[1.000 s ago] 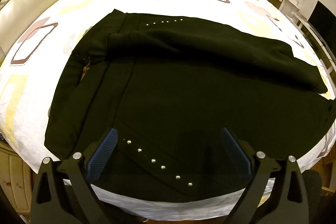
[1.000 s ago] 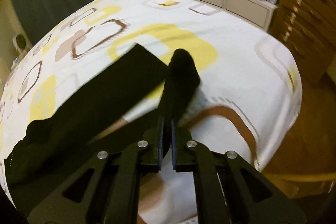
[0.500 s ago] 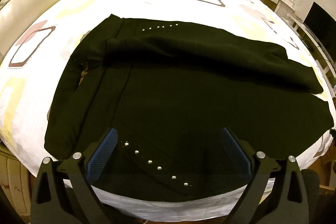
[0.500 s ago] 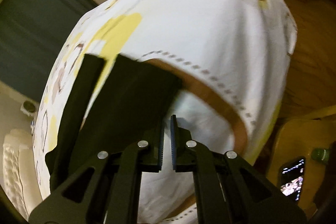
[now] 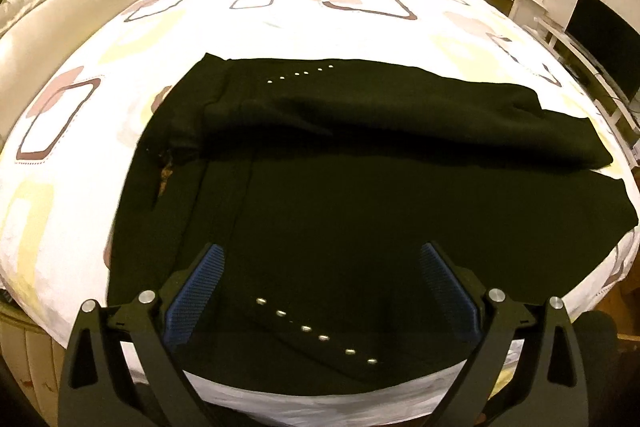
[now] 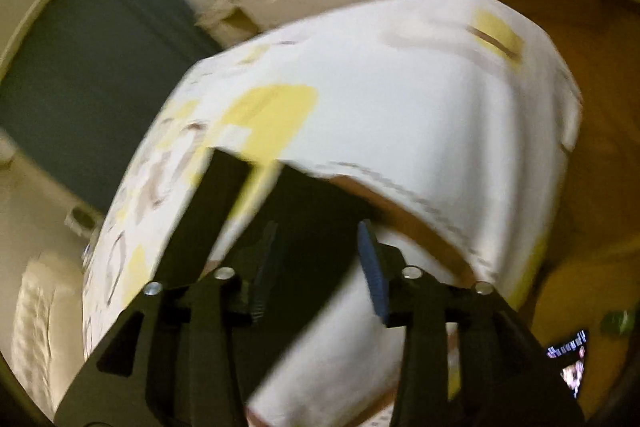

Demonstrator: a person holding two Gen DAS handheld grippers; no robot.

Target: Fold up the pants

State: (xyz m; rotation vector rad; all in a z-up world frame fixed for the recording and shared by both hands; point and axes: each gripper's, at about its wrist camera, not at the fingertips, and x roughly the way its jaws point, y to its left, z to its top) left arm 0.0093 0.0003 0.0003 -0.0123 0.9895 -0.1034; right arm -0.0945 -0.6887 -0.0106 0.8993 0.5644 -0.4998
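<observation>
Left wrist view: the left gripper [image 5: 320, 291] hangs above the near edge of the black pants [image 5: 360, 195], its blue pads spread wide and gripping nothing. The pants lie flat on the patterned bed [image 5: 280, 19], one leg folded across the far side. Right wrist view, blurred: the right gripper [image 6: 320, 267] has its fingers parted over the pants [image 6: 316, 203] leg end, empty.
</observation>
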